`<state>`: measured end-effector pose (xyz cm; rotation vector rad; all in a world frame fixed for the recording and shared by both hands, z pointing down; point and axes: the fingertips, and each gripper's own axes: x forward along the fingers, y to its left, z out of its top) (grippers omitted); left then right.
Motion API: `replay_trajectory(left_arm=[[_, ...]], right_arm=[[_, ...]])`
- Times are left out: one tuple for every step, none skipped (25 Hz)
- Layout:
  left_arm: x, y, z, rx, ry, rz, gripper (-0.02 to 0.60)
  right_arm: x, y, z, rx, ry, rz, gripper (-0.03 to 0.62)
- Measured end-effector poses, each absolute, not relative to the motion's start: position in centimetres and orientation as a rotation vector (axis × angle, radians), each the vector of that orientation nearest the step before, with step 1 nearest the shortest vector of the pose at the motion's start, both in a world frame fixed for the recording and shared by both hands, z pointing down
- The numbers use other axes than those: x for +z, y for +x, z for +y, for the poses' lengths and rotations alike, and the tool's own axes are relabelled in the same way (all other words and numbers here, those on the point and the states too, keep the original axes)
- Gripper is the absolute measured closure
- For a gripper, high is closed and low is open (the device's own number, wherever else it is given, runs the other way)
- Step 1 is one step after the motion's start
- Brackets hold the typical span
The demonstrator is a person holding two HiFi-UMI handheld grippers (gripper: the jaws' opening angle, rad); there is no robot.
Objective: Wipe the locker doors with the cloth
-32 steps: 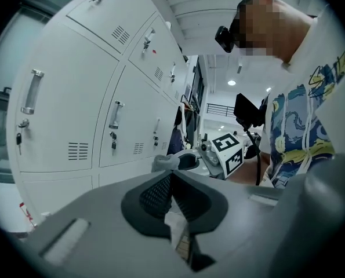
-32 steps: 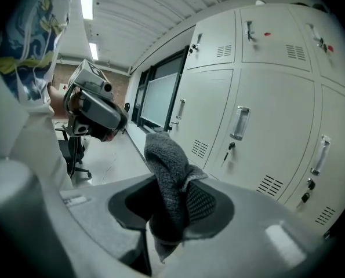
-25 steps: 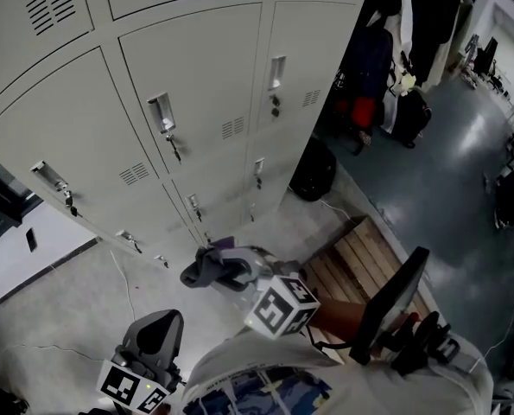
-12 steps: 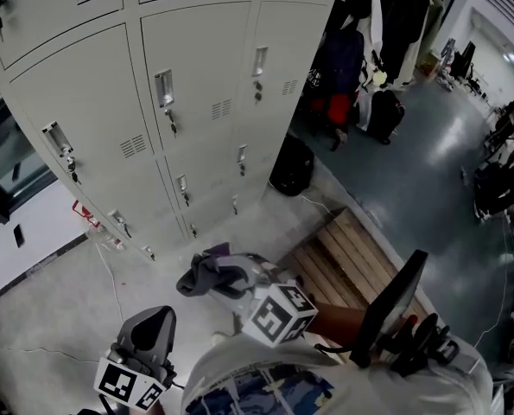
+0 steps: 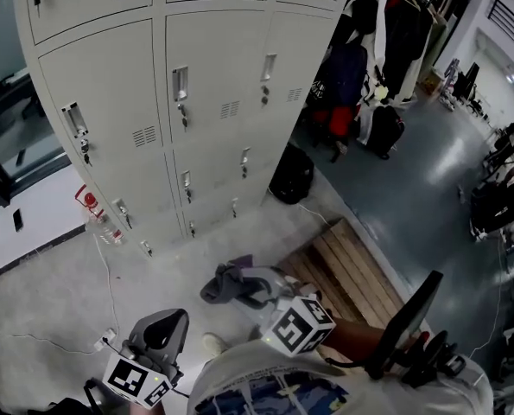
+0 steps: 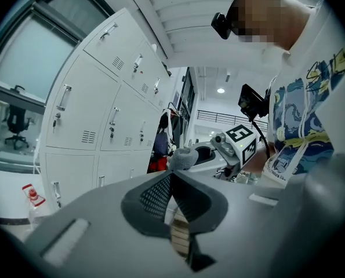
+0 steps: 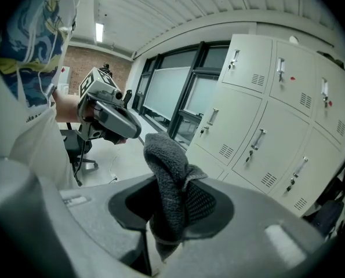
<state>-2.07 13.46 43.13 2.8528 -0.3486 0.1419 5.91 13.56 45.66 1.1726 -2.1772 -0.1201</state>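
two grippers in play here, and only one has anything in it. the right gripper is clamped on a dark grey fuzzy cloth; in the right gripper view the cloth is pinched between the jaws, with a thick fold sticking up past the tips and a short bit hanging below. the left gripper sits lower and closer to the person's body. its own view shows the two jaws pressed together with nothing between them. both grippers are held out over the pale speckled concrete floor, well apart from the bank of light grey metal lockers, so the cloth isn't touching any door. the locker doors are closed, each with a small vent and a handle, and keys hang in some of them. a black rounded bag sits on the floor just beside the right end of the lockers, and dark coats and bags hanging on a rack are further right. a slatted wooden bench sits just to the right of the right gripper. the person's printed white and blue shirt fills the bottom of the head view.
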Motion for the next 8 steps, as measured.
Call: replay_trajectory(left_arm=[[43.3, -2.1, 13.7, 0.147, 2.852, -0.356, 0.580], [43.5, -1.9, 14.1, 0.155, 2.851, -0.362, 0.580], [43.8, -1.6, 14.5, 0.166, 2.850, -0.365, 0.580], [44.0, -1.2, 14.9, 0.178, 2.850, -0.364, 0.580], [44.2, -0.5, 15.5, 0.188, 2.850, -0.356, 0.580], [44.3, 0.3, 16.1, 0.193, 2.851, -0.343, 0.580], [44.3, 1.2, 16.7, 0.195, 2.853, -0.326, 0.580], [44.3, 2.1, 17.3, 0.195, 2.854, -0.307, 0.580]], right_arm=[[45.6, 6.1, 14.0, -0.125, 1.174, -2.179, 0.480], [45.6, 6.3, 14.5, -0.127, 1.176, -2.180, 0.480], [45.7, 6.6, 15.1, -0.127, 1.181, -2.181, 0.480], [45.7, 7.1, 15.8, -0.125, 1.187, -2.180, 0.482], [45.7, 7.6, 16.6, -0.122, 1.193, -2.176, 0.482], [45.6, 8.2, 17.4, -0.119, 1.199, -2.169, 0.482], [45.6, 8.9, 18.3, -0.114, 1.205, -2.162, 0.482], [45.5, 9.5, 19.1, -0.109, 1.212, -2.155, 0.482]])
